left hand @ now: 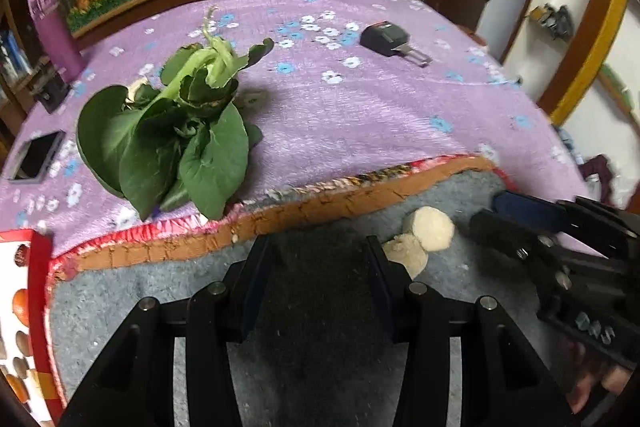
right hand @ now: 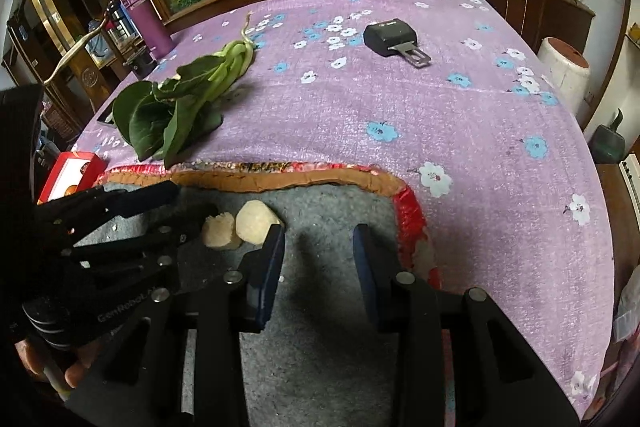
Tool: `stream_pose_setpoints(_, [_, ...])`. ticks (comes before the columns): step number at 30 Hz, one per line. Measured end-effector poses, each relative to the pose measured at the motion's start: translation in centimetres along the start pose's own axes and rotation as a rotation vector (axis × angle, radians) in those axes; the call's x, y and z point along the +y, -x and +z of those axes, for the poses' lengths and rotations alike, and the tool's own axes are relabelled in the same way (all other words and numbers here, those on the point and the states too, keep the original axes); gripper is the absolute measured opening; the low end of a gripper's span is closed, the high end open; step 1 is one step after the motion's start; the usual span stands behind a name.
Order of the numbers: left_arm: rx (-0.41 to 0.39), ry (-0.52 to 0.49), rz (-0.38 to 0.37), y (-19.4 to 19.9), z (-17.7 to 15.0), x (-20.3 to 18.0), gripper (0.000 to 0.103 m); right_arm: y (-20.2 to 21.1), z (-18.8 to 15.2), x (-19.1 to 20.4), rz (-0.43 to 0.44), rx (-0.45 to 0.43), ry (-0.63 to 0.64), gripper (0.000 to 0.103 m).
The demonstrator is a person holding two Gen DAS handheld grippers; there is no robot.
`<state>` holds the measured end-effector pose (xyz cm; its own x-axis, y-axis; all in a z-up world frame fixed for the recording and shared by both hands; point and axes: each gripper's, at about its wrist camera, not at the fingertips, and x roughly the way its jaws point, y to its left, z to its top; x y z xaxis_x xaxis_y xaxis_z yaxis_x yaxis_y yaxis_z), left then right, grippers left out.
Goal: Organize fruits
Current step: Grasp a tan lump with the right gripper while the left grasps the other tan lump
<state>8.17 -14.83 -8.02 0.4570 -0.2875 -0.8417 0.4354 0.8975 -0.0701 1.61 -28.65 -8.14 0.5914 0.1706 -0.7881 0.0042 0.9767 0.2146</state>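
Two pale peeled pieces [left hand: 420,233] lie side by side on a grey mat [left hand: 320,307]; they also show in the right wrist view [right hand: 240,225]. A leafy green bunch [left hand: 176,131] lies on the purple flowered cloth [left hand: 360,115], also in the right wrist view [right hand: 180,107]. My left gripper [left hand: 318,259] is open and empty over the mat, the pieces just right of its right finger. My right gripper [right hand: 320,247] is open and empty, the pieces just left of its left finger. Each gripper shows in the other's view: the right one [left hand: 504,211] and the left one [right hand: 192,203].
A black buckle-like device [left hand: 388,39] lies far on the cloth. A phone [left hand: 36,159] and a purple bottle [left hand: 52,31] are at the left. A red printed box [left hand: 24,307] sits at the mat's left edge. The mat has a red-orange border [right hand: 408,211].
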Motion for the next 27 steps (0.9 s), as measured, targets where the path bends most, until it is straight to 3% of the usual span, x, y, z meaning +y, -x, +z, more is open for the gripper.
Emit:
stream_pose_setpoints(2, [-0.001, 0.001, -0.035, 0.5, -0.1, 0.4, 0.061, 0.2, 0.1, -0.2, 0.002, -0.007, -0.008, 0.037])
stream_pose_setpoints(7, [-0.034, -0.051, -0.067, 2.2, 0.2, -0.6, 0.075, 0.4, 0.4, -0.3, 0.014, -0.018, -0.022, 0.037])
stream_pose_setpoints(12, [-0.041, -0.154, -0.026, 2.1, 0.0, -3.0, 0.077, 0.4, 0.3, -0.8, 0.015, -0.021, -0.043, 0.037])
stream_pose_setpoints(15, [-0.016, -0.186, 0.005, 0.7, -0.3, -4.0, 0.068, 0.4, 0.1, -1.2, 0.012, -0.022, -0.058, 0.037])
stream_pose_setpoints(17, [0.016, -0.182, -0.020, -0.1, -0.5, -4.0, 0.049, 0.5, 0.0, -1.5, 0.006, -0.025, -0.066, 0.037])
stream_pose_setpoints(27, [0.022, -0.148, -0.030, -0.8, -0.5, -3.6, 0.038, 0.6, -0.1, -2.1, 0.010, -0.020, -0.066, 0.037])
